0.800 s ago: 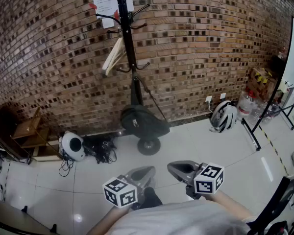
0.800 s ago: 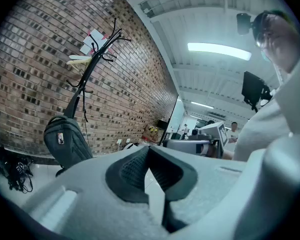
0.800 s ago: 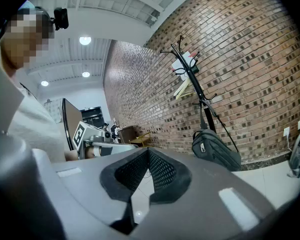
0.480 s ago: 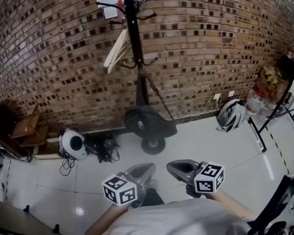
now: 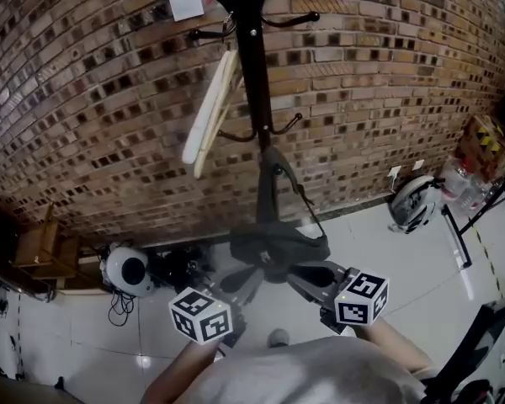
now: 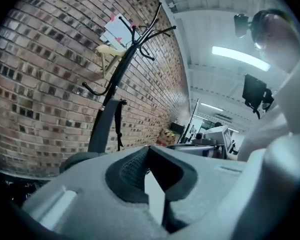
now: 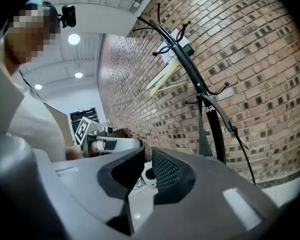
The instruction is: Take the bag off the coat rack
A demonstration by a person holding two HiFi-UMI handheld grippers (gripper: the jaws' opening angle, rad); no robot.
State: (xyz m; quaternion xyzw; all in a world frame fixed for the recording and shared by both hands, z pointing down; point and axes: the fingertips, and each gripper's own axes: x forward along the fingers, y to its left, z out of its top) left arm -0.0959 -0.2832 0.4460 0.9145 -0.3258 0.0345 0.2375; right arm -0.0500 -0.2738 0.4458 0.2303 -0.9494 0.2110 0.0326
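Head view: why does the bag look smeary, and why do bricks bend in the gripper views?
Head view: the bag is smeared by motion blur, the coat rack sharper. Left gripper view: the wide lens bows the brick wall and blackens the corners. Right gripper view: same bowing, a ceiling lamp glares.

The claw was closed, empty — beyond it the bag hung from the rack against a brick wall.
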